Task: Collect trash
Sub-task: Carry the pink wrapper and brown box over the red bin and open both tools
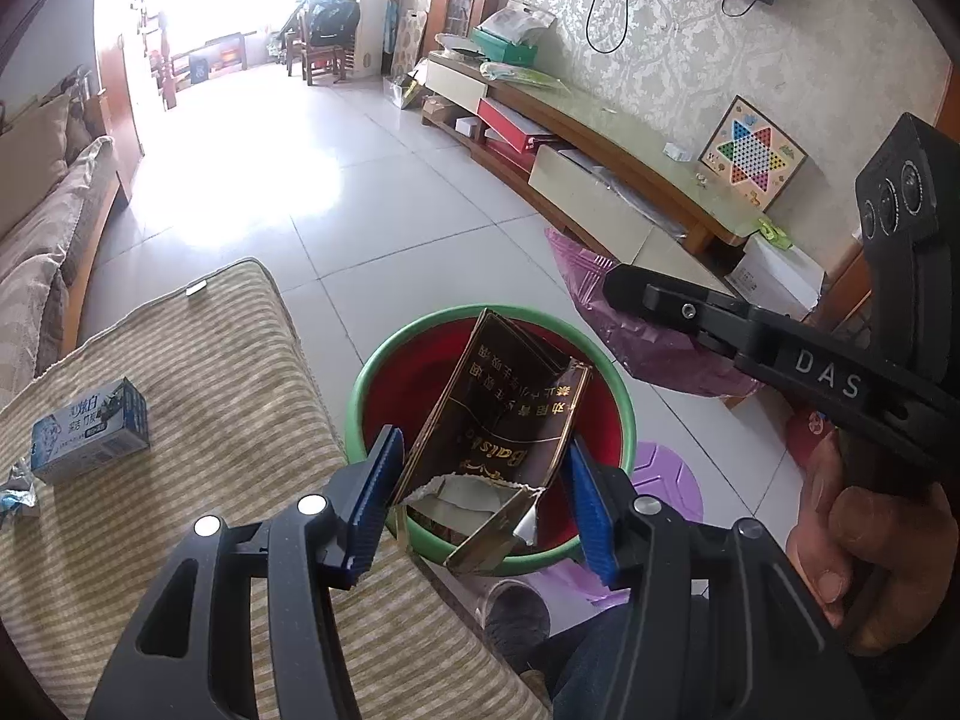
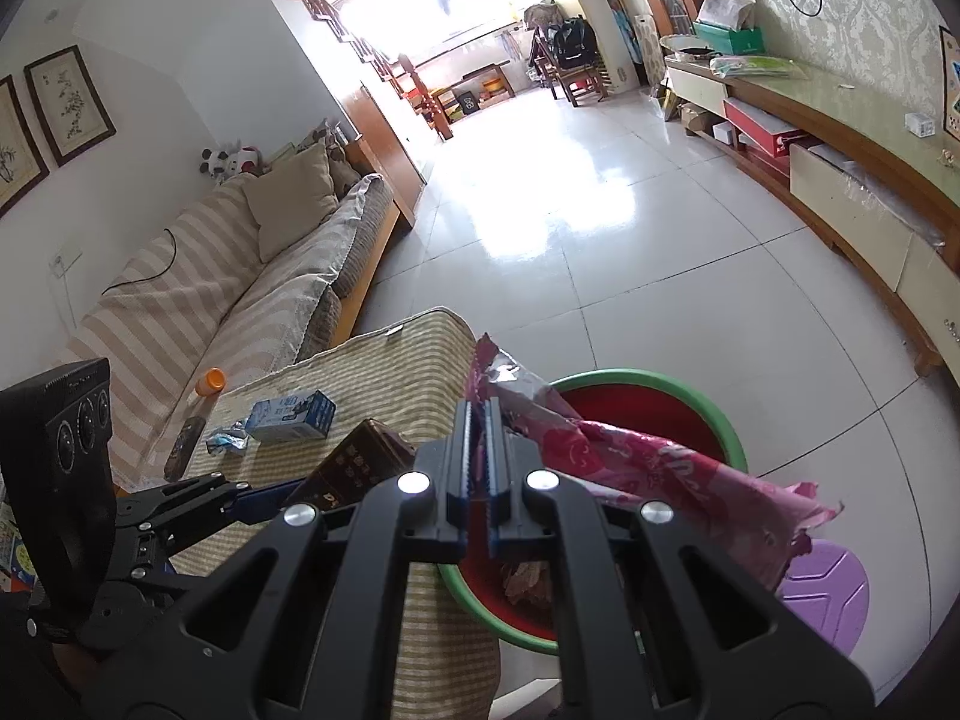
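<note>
Left gripper (image 1: 480, 492) pinches a torn brown cigarette carton (image 1: 486, 420) above the red, green-rimmed bin (image 1: 372, 372). Right gripper (image 2: 478, 468), jaws pressed together, clamps a pink plastic wrapper (image 2: 648, 468) over the bin's rim.

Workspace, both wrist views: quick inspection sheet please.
Surface: striped cushion, partly littered.
Job's things: torn brown carton and pink wrapper, both over the green-rimmed red bin.
Clutter: blue-white box, crumpled foil, orange-capped bottle.
Grippers: left gripper jaws clamp the carton; right gripper jaws shut on the wrapper.
Cables: black cables below the TV.
Surroundings: tiled floor, sofa, purple stool.
</note>
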